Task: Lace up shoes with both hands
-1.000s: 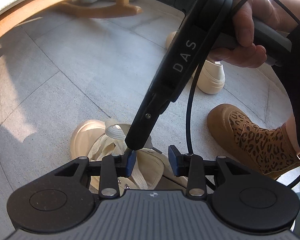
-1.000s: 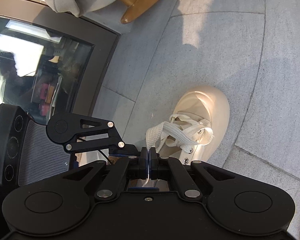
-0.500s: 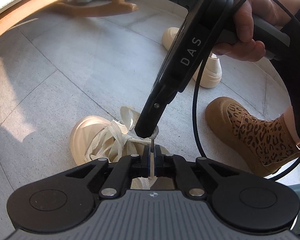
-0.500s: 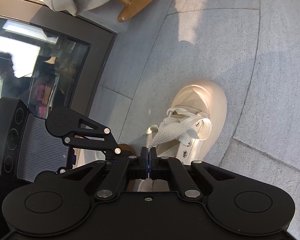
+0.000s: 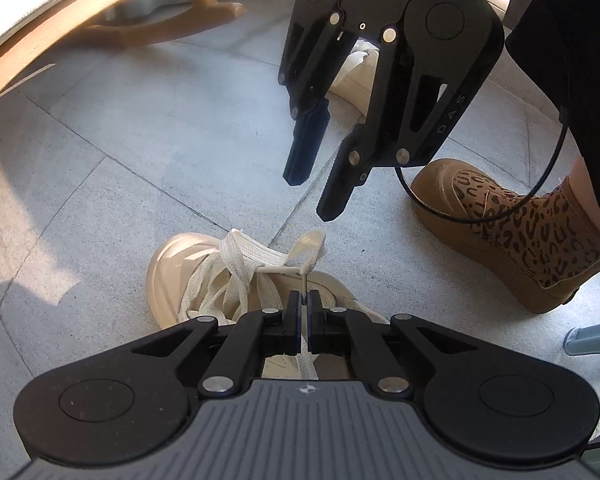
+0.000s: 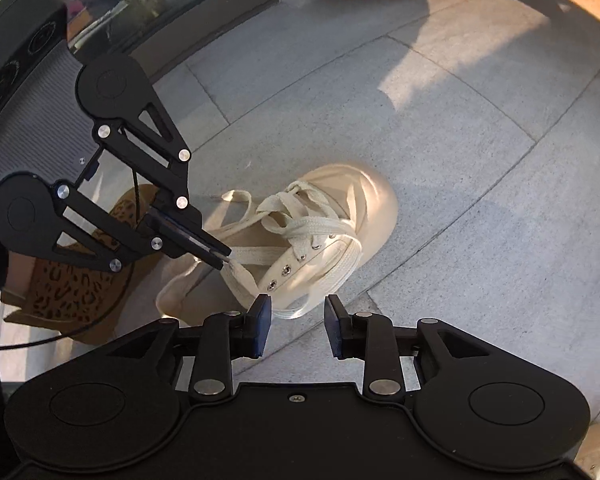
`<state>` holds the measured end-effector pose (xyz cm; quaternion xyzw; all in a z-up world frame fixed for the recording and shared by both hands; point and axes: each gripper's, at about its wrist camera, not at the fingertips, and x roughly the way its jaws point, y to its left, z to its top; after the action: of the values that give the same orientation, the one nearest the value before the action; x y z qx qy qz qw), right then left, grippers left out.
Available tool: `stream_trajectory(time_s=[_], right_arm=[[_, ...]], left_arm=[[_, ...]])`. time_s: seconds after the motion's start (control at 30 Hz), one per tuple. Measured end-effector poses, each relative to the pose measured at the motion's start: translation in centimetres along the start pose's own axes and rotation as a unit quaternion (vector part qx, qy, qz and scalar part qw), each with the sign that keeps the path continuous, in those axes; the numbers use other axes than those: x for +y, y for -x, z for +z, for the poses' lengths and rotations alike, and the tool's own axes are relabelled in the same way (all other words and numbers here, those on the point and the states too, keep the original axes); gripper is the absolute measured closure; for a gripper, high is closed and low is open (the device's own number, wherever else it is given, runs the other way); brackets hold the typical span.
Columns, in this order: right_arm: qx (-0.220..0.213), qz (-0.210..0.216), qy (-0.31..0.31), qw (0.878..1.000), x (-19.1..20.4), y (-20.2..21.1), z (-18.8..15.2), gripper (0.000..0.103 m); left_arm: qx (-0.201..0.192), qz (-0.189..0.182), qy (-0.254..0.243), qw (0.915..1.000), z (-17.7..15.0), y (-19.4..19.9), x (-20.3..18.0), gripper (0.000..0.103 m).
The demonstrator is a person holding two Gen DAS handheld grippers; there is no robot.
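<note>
Up close in the left wrist view, the left tongs pinch a cream shoelace above the cream shoe on the floor. From the right wrist view, the right tongs are opening, with nothing between them, beside that shoe.

Left gripper: matte black linkage arms with round silver pivot screws, dark blue finger pads, grey ribbed housing bearing a small white emblem. Right gripper: the same black build — white letters "DAS" along one arm, a thin black cable looping off it. The person wears a black garment and a tan leopard-print ankle boot.
</note>
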<state>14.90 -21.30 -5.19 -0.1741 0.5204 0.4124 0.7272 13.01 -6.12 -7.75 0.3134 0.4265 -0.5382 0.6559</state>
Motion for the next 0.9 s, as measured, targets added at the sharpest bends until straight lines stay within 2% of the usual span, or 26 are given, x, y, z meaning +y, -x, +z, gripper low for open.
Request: stream_trajectory(time_s=[0.07, 0.17, 0.23, 0.3, 0.4, 0.57, 0.77, 0.9], right_arm=[[-0.021, -0.003, 0.093, 0.995, 1.8, 0.6, 0.1, 0.075], [-0.024, -0.004, 0.173, 0.985, 3.7, 0.2, 0.4, 0.078], [-0.022, -0.016, 0.22, 0.975, 5.0, -0.4, 0.4, 0.088], [-0.016, -0.024, 0.25, 0.968, 5.8, -1.1, 0.2, 0.089], [-0.013, -0.02, 0.257, 0.966, 6.2, -1.7, 0.1, 0.089], [-0.021, -0.022, 0.254, 0.967, 6.6, -2.2, 0.1, 0.101], [-0.03, -0.021, 0.235, 0.971, 6.1, -2.0, 0.0, 0.102], [-0.016, -0.047, 0.231, 0.972, 5.3, -2.3, -0.2, 0.102]], left_arm=[[0.004, 0.004, -0.023, 0.9997, 0.2, 0.0, -0.5, 0.102], [0.003, 0.001, -0.03, 0.9995, 0.4, 0.1, -0.8, 0.102], [0.002, 0.001, -0.03, 0.9996, 0.5, 0.3, -0.8, 0.102], [0.0, 0.0, -0.027, 0.9996, 0.4, 0.4, -0.7, 0.102], [-0.001, -0.003, -0.024, 0.9997, 0.3, 0.4, -0.6, 0.102], [-0.004, -0.007, -0.017, 0.9998, 0.4, 0.4, -0.5, 0.102], [0.003, -0.011, 0.002, 0.9999, 0.3, 0.1, 0.1, 0.102], [0.01, -0.004, 0.004, 0.9999, -0.1, -0.1, 0.3, 0.101]])
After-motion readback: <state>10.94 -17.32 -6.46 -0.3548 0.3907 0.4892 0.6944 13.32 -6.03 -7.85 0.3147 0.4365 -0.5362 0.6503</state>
